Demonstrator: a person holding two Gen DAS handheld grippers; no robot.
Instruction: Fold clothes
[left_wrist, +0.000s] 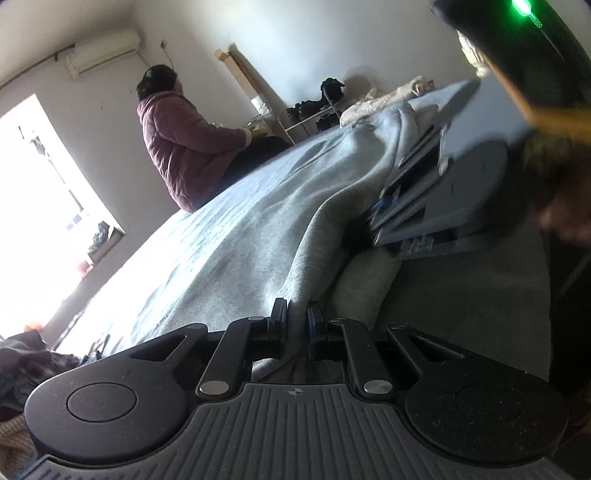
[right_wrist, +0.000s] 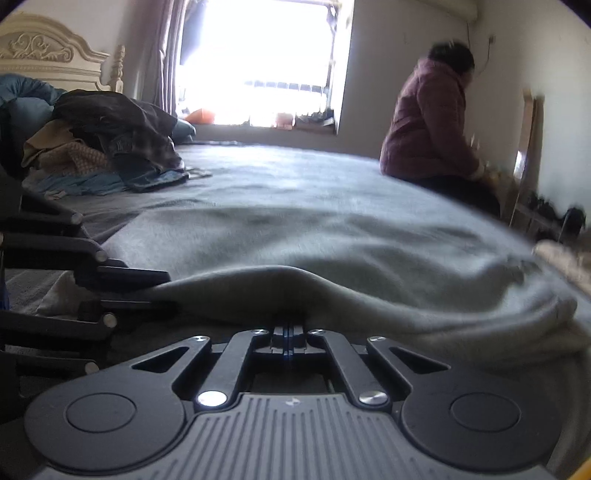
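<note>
Grey garment (left_wrist: 317, 199) lies spread over the bed (left_wrist: 177, 266). Left wrist view: a ridge of its cloth runs from far right down to the near middle, straight into the left gripper (left_wrist: 297, 314). Jaws pinch that fold, cloth filling the narrow gap between the pads. Right gripper (left_wrist: 443, 184) shows at the right, blurred, touching the same garment. Person in a mauve padded jacket (left_wrist: 184, 147) sits on the far edge of the bed.

Right wrist view: right gripper (right_wrist: 289, 330) has jaws pressed together on the near hem of the grey garment (right_wrist: 332, 251) (cloth humps up just behind the tips). Left gripper (right_wrist: 129, 291) enters from the left, fingers nipping the same hem. Pile of clothes (right_wrist: 107, 140) sits far left by the headboard (right_wrist: 55, 51); window (right_wrist: 262, 62) is beyond.
</note>
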